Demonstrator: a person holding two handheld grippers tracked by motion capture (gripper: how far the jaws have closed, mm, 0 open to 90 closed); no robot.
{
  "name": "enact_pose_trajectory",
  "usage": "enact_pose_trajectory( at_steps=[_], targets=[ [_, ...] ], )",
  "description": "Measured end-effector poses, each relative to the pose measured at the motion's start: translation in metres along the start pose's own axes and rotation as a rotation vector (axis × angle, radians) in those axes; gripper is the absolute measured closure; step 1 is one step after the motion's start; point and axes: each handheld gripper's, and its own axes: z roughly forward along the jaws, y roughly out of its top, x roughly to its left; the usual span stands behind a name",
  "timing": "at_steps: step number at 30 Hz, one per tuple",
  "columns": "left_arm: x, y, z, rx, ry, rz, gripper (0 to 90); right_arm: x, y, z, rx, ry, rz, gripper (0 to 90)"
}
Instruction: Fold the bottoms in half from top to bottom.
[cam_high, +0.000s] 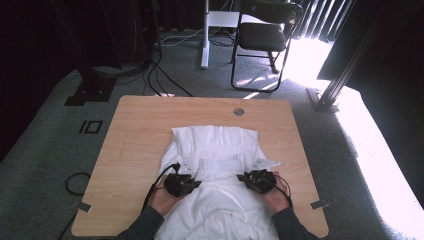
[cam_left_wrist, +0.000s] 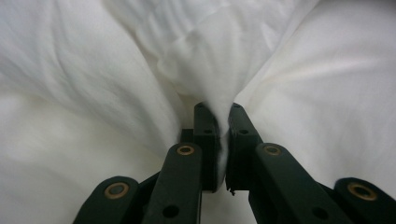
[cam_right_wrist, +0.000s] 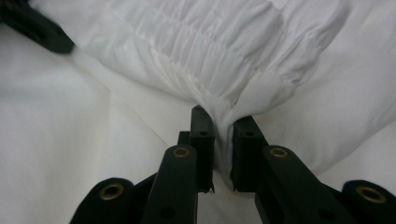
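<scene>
White cloth: a white garment (cam_high: 216, 150) with a gathered elastic band (cam_high: 222, 162) lies spread on the table, from the middle of the top toward 6 o'clock, its lower part bunched at the near edge between the person's forearms.
Elastic band: a ruched strip across the garment's middle, running from the left gripper to the right gripper; in the right gripper view its pleats (cam_right_wrist: 205, 42) fan out toward 12 o'clock from the jaws.
Left gripper (cam_high: 186, 170): at 7 o'clock of the garment's centre in the high view, held in the left hand (cam_high: 162, 197); in the left gripper view its jaws are clamped on a pinched ridge of the white fabric (cam_left_wrist: 210, 65), which rises between them toward 12 o'clock.
Right gripper (cam_high: 257, 167): at 5 o'clock of the garment's centre, held in the right hand (cam_high: 277, 197); its jaws are closed on the end of the elastic band, cloth squeezed between the pads.
Other gripper seen: a black jaw tip (cam_right_wrist: 35, 28) at 10 o'clock in the right gripper view, touching the cloth.
Table (cam_high: 135, 130): light wooden top with a round cable hole (cam_high: 239, 111) at 1 o'clock of the garment.
Surroundings: a black chair (cam_high: 262, 35) on grey carpet at 12 o'clock beyond the table, and black cables (cam_high: 165, 80) at 11 o'clock.
</scene>
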Motion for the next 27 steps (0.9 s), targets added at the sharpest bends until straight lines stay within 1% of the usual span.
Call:
enact_pose_trajectory(
  at_steps=[1,2,3,4,5,6,7,9,12,14,15,17,20,21,25,26,27],
  targets=[
    [0.0,0.0,0.0,0.0,0.0,0.0,86.7,0.0,0.0,0.0,0.0,0.0,0.0,81.9],
    [0.003,-0.007,0.007,0.013,0.006,-0.004,86.8,0.001,-0.014,0.014,0.038,0.02,0.031,81.8],
    [0.005,-0.009,0.008,-0.003,-0.002,-0.003,86.8,0.001,-0.014,0.014,0.038,0.02,0.031,81.8],
    [0.01,-0.008,0.008,-0.003,-0.011,-0.014,86.9,0.002,-0.015,0.016,0.029,0.019,0.042,81.8],
    [0.013,-0.007,0.008,0.0,0.002,-0.011,87.1,0.002,-0.013,0.017,0.029,0.017,0.06,81.7],
    [0.015,-0.005,0.008,0.005,0.026,0.014,87.0,0.003,-0.011,0.019,0.034,0.018,0.065,81.5],
    [0.018,-0.003,0.008,0.014,0.045,0.024,87.0,0.004,-0.01,0.021,0.037,0.019,0.066,81.3],
    [0.026,0.0,0.008,0.02,0.074,0.024,86.9,0.006,-0.005,0.026,0.036,0.016,0.073,81.0],
    [0.045,0.002,0.009,0.01,0.1,-0.006,86.8,0.006,0.004,0.038,0.029,0.008,0.073,81.0],
    [0.057,0.005,0.009,0.005,0.124,-0.041,86.6,0.004,0.012,0.048,0.023,0.012,0.076,80.9],
    [0.063,0.007,0.01,0.007,0.135,-0.052,86.5,0.002,0.017,0.053,0.023,0.009,0.071,80.9],
    [0.073,0.013,0.012,0.012,0.165,-0.074,86.2,-0.003,0.027,0.064,0.019,-0.006,0.052,80.9],
    [0.086,0.022,0.017,0.013,0.196,-0.098,85.9,-0.017,0.043,0.08,0.019,-0.017,0.063,80.9],
    [0.09,0.026,0.02,0.014,0.204,-0.101,85.9,-0.023,0.048,0.085,0.018,-0.024,0.06,80.9],
    [0.099,0.041,0.031,0.023,0.24,-0.095,85.5,-0.045,0.065,0.099,0.027,-0.055,0.092,80.8],
    [0.102,0.045,0.032,0.031,0.244,-0.088,85.3,-0.05,0.068,0.101,0.029,-0.063,0.098,80.9],
    [0.104,0.047,0.034,0.031,0.245,-0.091,85.0,-0.053,0.07,0.103,0.03,-0.067,0.109,80.9]
  ],
)
